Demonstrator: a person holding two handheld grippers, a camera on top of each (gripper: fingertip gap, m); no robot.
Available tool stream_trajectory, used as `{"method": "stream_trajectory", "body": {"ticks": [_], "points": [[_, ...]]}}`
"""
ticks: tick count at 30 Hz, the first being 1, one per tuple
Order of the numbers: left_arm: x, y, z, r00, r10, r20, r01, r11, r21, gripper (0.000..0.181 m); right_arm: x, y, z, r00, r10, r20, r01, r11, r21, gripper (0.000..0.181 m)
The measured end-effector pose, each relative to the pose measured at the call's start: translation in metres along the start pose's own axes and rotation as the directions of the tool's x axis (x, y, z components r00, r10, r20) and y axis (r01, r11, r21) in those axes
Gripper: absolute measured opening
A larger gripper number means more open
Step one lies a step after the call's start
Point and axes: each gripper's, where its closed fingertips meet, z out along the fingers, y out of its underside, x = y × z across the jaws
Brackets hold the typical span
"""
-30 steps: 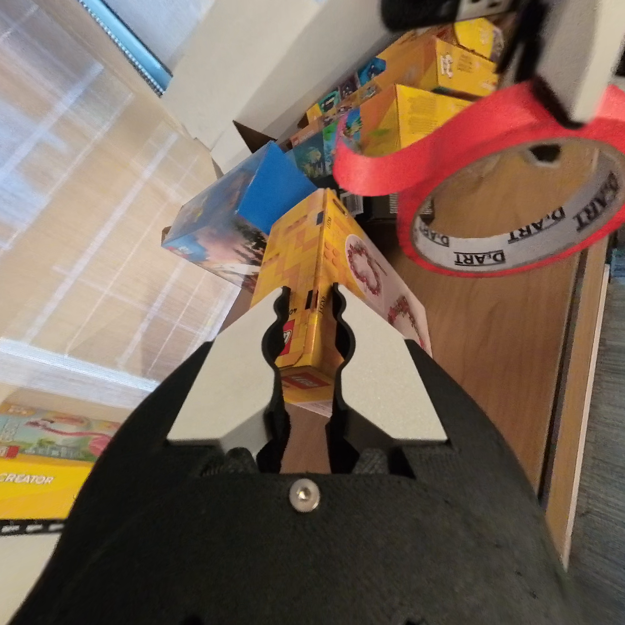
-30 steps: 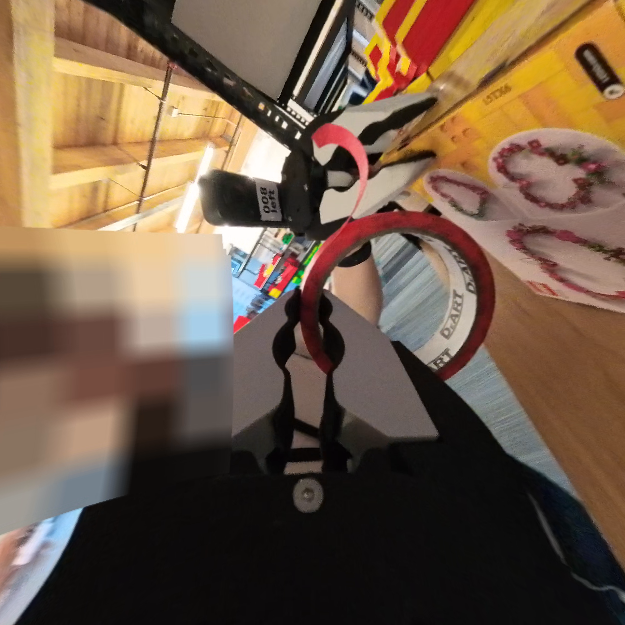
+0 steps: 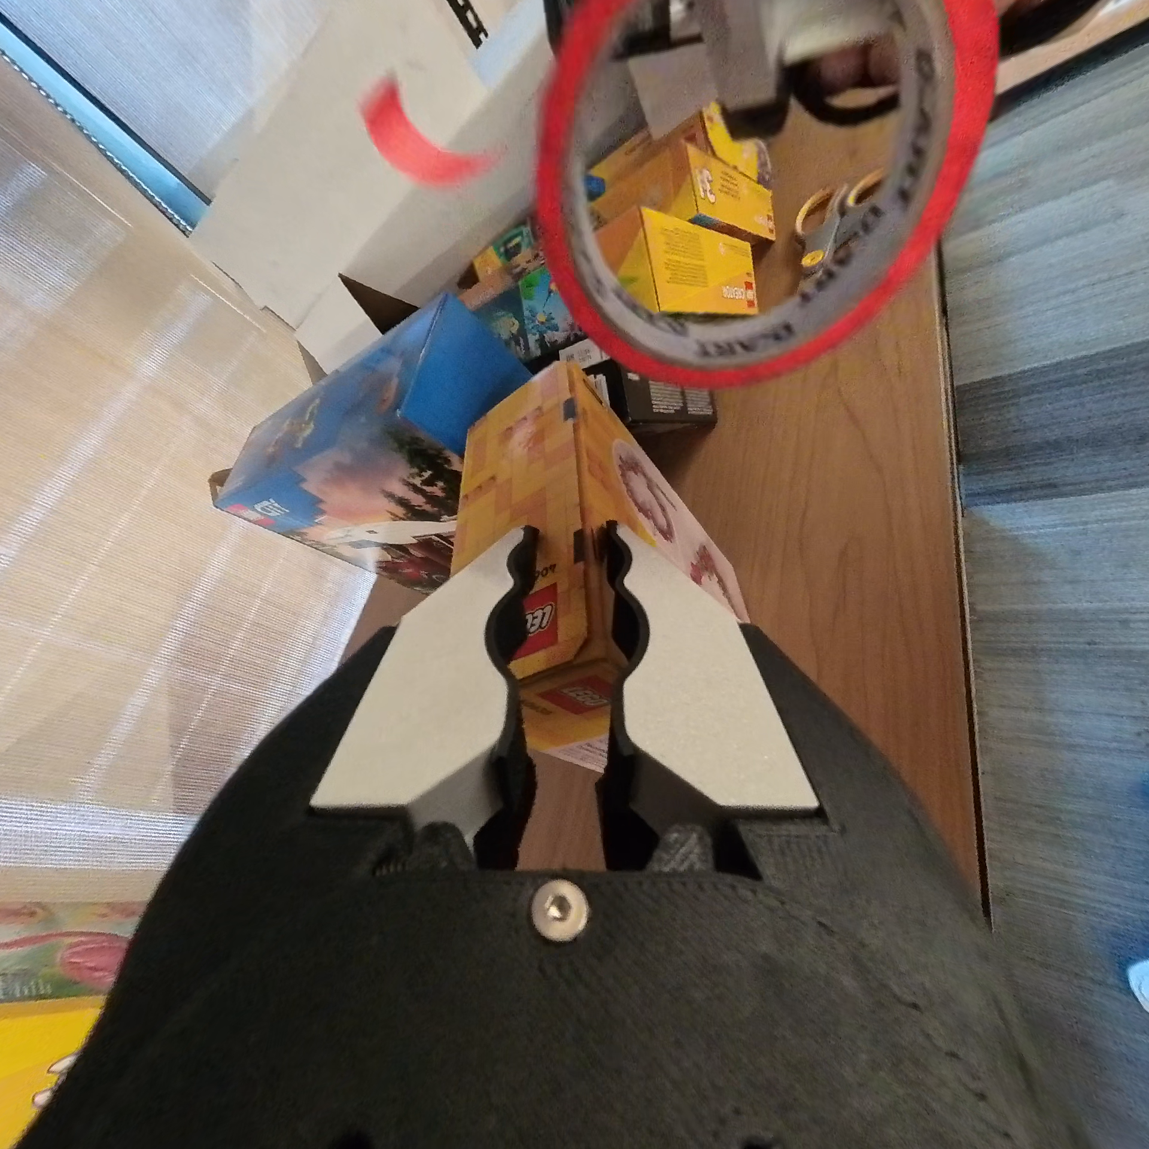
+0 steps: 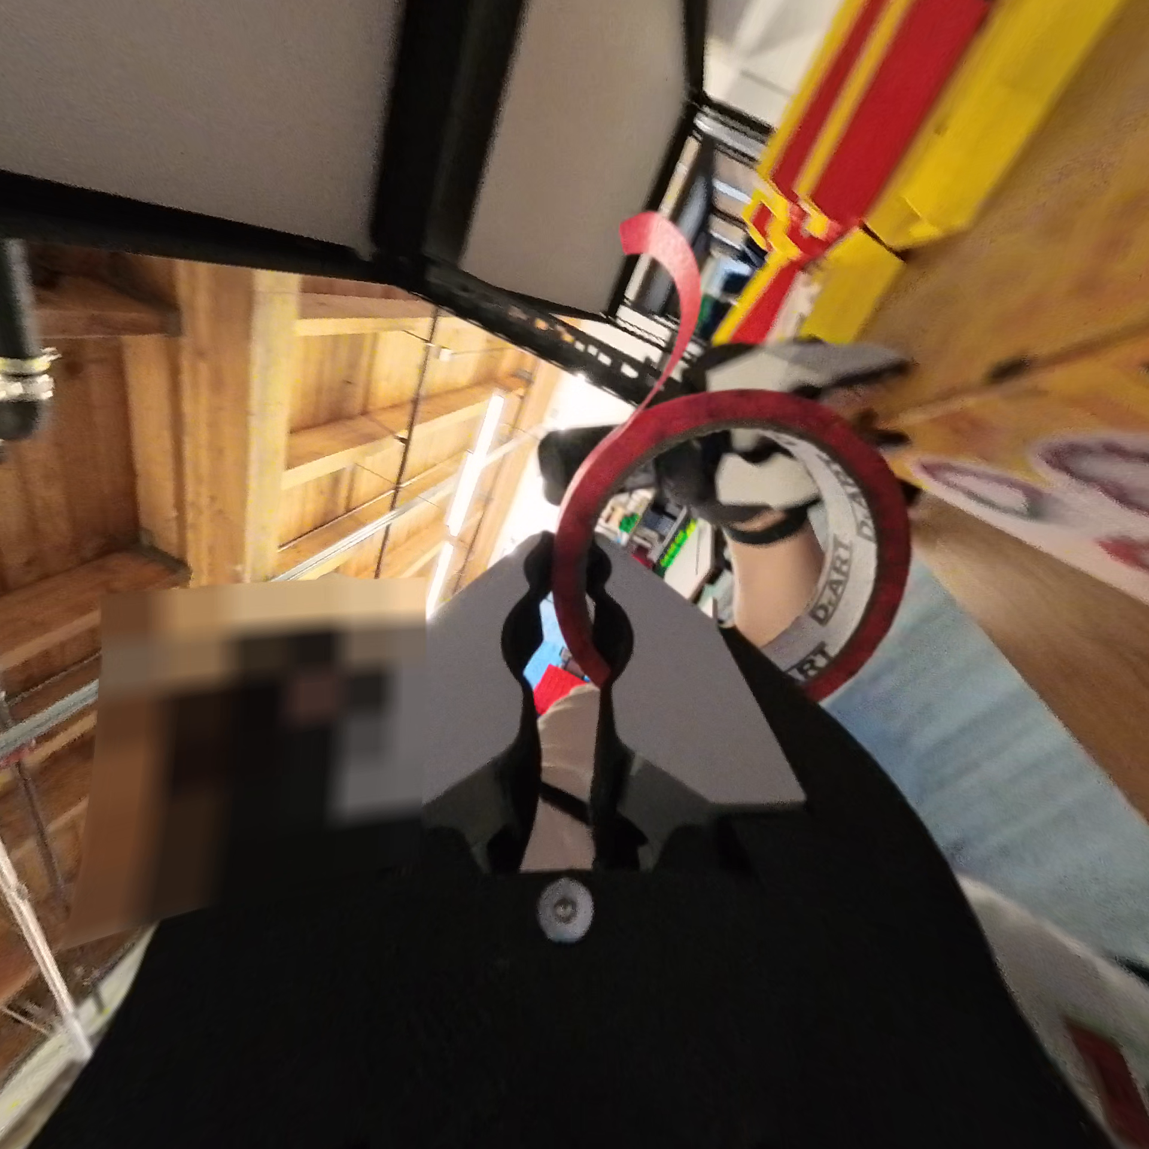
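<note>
**Red tape roll in the right claw, yellow box in the left**

Left wrist view: the left claw (image 3: 571,535) is narrowed onto the near end of a tall yellow box (image 3: 528,472), one finger on each side, above the wooden counter (image 3: 839,559). The red tape roll (image 3: 733,378) hangs in the upper right of the frame, clear of the box, with a loose tail (image 3: 410,149) curling to its left. A blue box (image 3: 373,447), small yellow boxes (image 3: 684,261) and scissors (image 3: 833,230) lie beyond.

Right wrist view: the right claw (image 4: 569,547) pinches the roll's rim at frame centre, nearly closed. The tail rises above the roll. The box-holding claw shows blurred behind the ring.
</note>
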Motion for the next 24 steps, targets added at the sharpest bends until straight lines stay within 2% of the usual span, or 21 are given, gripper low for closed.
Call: {"method": "stream_trajectory", "body": {"ticks": [1, 4, 7, 11, 13, 16, 21, 24], "points": [[0.000, 0.000, 0.000, 1.000, 0.000, 0.005, 0.000, 1.000, 0.004, 0.020, -0.009, -0.004, 0.003, 0.999, -0.042, 0.028, 0.042, 0.999, 0.008, 0.007], [0.000, 0.000, 0.000, 1.000, -0.003, 0.002, 0.003, 1.000, 0.000, 0.020, -0.013, -0.021, 0.014, 0.987, -0.159, -0.023, 0.160, 0.987, 0.024, 0.006], [0.001, -0.001, -0.001, 1.000, 0.016, -0.004, -0.016, 1.000, -0.006, 0.020, 0.003, -0.041, 0.026, 0.976, -0.182, -0.116, 0.182, 0.983, -0.015, 0.006], [0.002, -0.001, -0.001, 1.000, 0.018, -0.009, -0.018, 1.000, 0.004, 0.020, 0.028, -0.050, 0.039, 0.974, -0.121, -0.191, 0.107, 0.991, -0.082, 0.007], [0.000, 0.000, -0.001, 1.000, 0.016, -0.006, -0.016, 1.000, 0.000, 0.021, 0.029, -0.054, 0.040, 0.986, -0.040, -0.161, 0.031, 0.998, -0.058, 0.007], [0.000, -0.002, -0.005, 0.999, -0.007, -0.043, 0.007, 1.000, 0.016, 0.017, 0.028, -0.056, 0.036, 0.987, -0.025, -0.157, 0.015, 0.998, -0.061, 0.007], [-0.027, -0.040, -0.037, 0.973, -0.210, -0.095, 0.225, 0.954, 0.196, 0.025, 0.028, -0.047, 0.036, 0.987, -0.028, -0.161, 0.014, 0.996, -0.082, 0.007], [-0.045, -0.039, -0.024, 0.926, -0.363, -0.098, 0.374, 0.918, 0.133, 0.027, 0.027, -0.046, 0.034, 0.988, -0.031, -0.151, 0.019, 0.997, -0.080, 0.007]]}}
